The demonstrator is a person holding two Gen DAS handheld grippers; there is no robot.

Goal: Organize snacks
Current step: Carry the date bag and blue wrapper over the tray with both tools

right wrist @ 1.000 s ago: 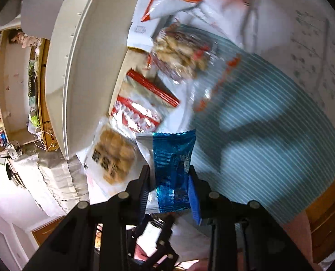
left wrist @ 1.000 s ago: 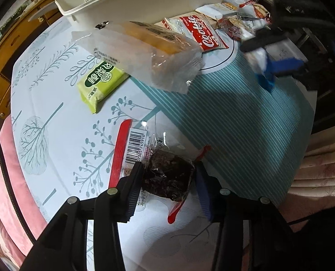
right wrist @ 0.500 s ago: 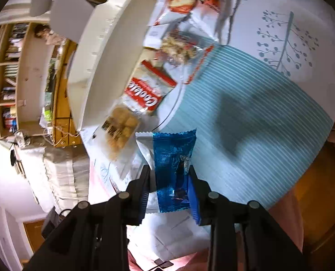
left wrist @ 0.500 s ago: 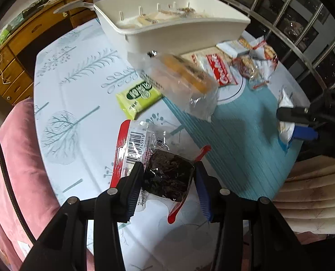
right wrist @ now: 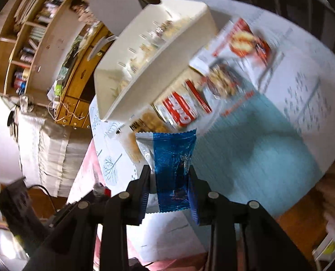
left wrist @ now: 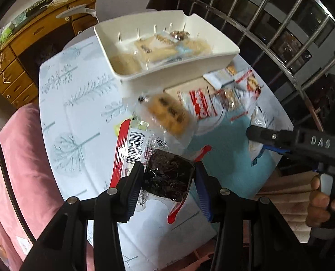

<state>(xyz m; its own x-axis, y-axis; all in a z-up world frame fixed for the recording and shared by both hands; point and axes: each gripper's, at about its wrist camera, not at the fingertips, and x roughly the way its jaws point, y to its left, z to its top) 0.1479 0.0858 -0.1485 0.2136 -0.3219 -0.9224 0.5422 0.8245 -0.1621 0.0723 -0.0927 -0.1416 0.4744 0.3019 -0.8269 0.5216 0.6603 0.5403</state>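
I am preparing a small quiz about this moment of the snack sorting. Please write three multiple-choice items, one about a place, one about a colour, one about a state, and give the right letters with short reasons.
1. Where does the red cookie packet lie?
A. inside the white bin
B. on the table beside the white bin
C. in the right gripper

2. What colour is the packet in the right gripper?
A. blue and silver
B. green
C. yellow

3. What is the left gripper doing?
A. open, empty
B. shut on a dark snack packet
C. resting inside the bin

Answers: 1 B, it lies flat on the cloth below the white bin. 2 A, blue foil with a silver side. 3 B, both fingers press the dark snack packet.
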